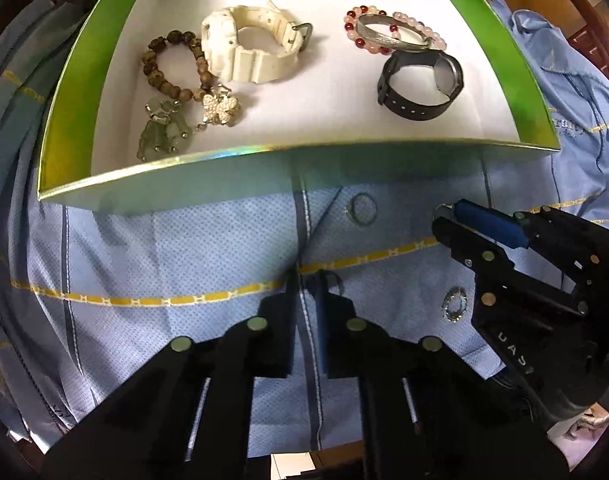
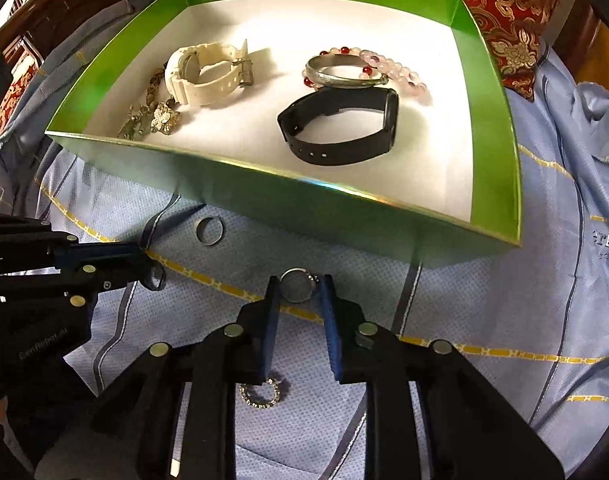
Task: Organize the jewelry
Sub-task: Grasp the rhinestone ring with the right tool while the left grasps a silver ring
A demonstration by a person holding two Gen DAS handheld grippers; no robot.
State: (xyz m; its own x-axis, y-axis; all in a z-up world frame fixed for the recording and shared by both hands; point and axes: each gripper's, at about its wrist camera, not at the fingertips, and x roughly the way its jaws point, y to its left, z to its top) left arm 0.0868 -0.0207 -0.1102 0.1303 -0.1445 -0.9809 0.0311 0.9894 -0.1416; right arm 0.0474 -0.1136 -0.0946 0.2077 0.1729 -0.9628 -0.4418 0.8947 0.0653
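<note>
A green box (image 1: 272, 151) (image 2: 344, 216) with a white floor holds a white watch (image 1: 248, 46) (image 2: 204, 76), a black watch (image 1: 420, 84) (image 2: 340, 128), a silver bangle over a pink bead bracelet (image 1: 392, 32) (image 2: 344, 70), a brown bead bracelet (image 1: 172, 64) and charms (image 1: 220, 108). On the blue cloth lie a plain ring (image 1: 362, 209) (image 2: 210, 231) and a sparkly ring (image 1: 455, 304) (image 2: 261, 393). My left gripper (image 1: 309, 280) (image 2: 150, 268) is shut on a dark ring (image 1: 333, 280) (image 2: 153, 279). My right gripper (image 2: 298, 286) (image 1: 440, 216) is shut on a silver ring (image 2: 298, 285).
The blue cloth (image 1: 164, 256) (image 2: 484, 312) with yellow stripes covers the surface in front of the box. Red and gold patterned fabric (image 2: 484, 0) lies behind the box. Dark wooden furniture (image 2: 56, 8) stands at the far left.
</note>
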